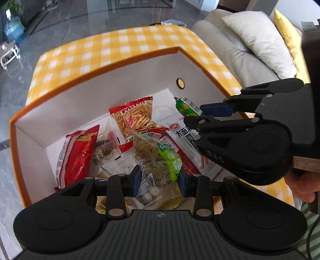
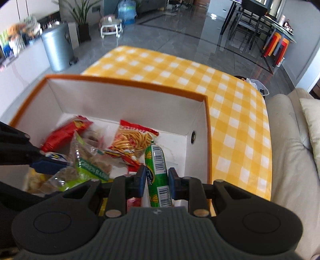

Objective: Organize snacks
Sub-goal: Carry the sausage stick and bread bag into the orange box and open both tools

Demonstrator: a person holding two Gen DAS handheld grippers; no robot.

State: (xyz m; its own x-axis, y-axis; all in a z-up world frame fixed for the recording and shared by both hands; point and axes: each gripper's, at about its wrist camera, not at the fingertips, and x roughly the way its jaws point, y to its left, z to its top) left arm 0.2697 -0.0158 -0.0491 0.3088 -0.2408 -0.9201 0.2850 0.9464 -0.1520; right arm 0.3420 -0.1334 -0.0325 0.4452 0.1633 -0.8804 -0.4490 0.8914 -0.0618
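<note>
An orange-rimmed white box (image 1: 124, 84) on a yellow checked table holds several snack packs: a red bag (image 1: 76, 158), a stick-snack pack (image 1: 133, 118) and a white pack (image 1: 186, 138). My left gripper (image 1: 159, 180) is shut on a clear bag with green label (image 1: 158, 158) over the box. My right gripper (image 2: 156, 181) is shut on a green sausage stick (image 2: 157, 170), held above the box's right end; it also shows in the left wrist view (image 1: 187, 107). The box (image 2: 124, 102) shows in the right wrist view too.
The yellow checked tablecloth (image 2: 230, 112) spreads beyond the box. A beige sofa with cushions (image 1: 250, 42) stands to the right. A grey bin (image 2: 58, 48) and a water jug (image 2: 127, 10) stand on the floor.
</note>
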